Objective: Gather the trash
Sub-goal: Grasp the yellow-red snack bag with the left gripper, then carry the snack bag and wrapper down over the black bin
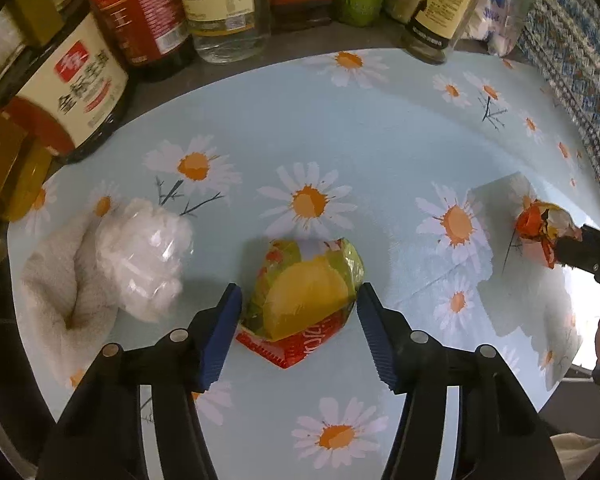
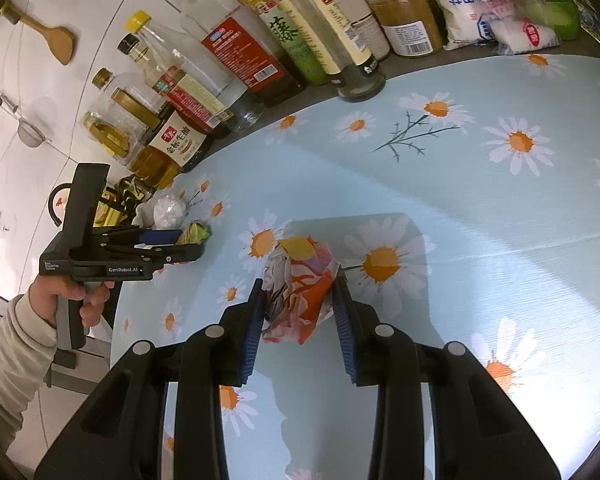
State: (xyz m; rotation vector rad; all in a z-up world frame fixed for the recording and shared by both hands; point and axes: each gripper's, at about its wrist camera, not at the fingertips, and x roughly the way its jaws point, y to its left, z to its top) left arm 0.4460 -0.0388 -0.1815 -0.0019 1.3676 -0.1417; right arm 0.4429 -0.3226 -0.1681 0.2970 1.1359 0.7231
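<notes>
1. Yellow-green wrapper (image 1: 304, 292) is sitting lower center between the spread left gripper (image 1: 298, 312) fingers, not clamped.
2. Right gripper (image 2: 298, 300) is pinching the orange wrapper (image 2: 300, 284), frame center.
3. Trash counted: two wrappers, one clear plastic wad (image 1: 144, 264).

We're clearly in a home kitchen: sauce and oil bottles (image 2: 236, 64) crowd the counter (image 2: 440, 184) with its daisy cover, and a wooden spatula (image 2: 44, 34) and strainer (image 2: 30, 132) hang on the wall.
</notes>
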